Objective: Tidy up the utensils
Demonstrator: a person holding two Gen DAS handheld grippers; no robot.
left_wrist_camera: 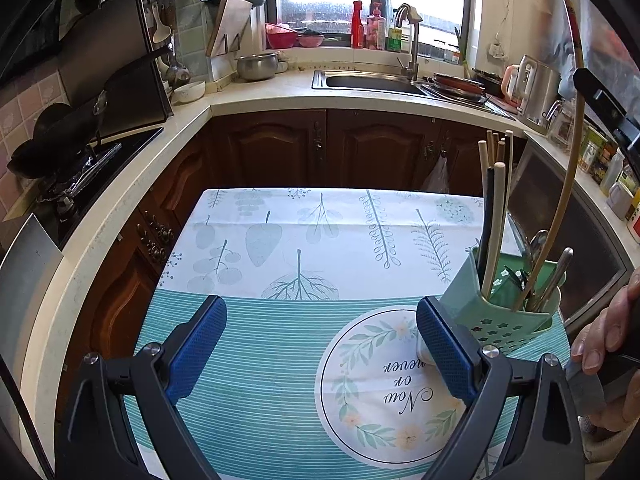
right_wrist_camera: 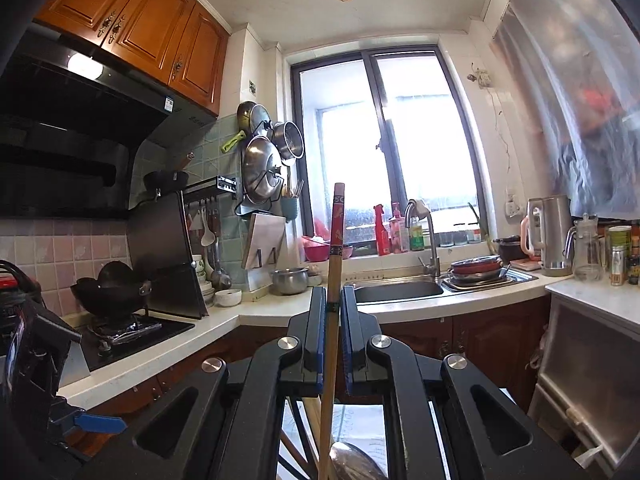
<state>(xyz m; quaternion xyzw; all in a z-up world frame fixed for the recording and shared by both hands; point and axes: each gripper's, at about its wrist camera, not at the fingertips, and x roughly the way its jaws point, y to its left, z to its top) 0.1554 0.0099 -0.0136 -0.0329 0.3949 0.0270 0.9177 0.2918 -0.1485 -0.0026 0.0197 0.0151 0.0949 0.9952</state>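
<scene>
Left wrist view: the left gripper (left_wrist_camera: 320, 344) hangs wide and empty over the bench (left_wrist_camera: 256, 360), open cloth ahead to its far edge. The holder (left_wrist_camera: 500, 320) sits at the right edge, its far side cut off by a hand (left_wrist_camera: 604, 336).

Right wrist view: the right gripper (right_wrist_camera: 333, 304) clamps a chopstick (right_wrist_camera: 335, 240) upright, its lower end hidden below near a half-seen spoon (right_wrist_camera: 352, 460).

Home kitchen: sink (left_wrist_camera: 372, 82), stove (right_wrist_camera: 120, 330), cabinets (right_wrist_camera: 132, 24).
</scene>
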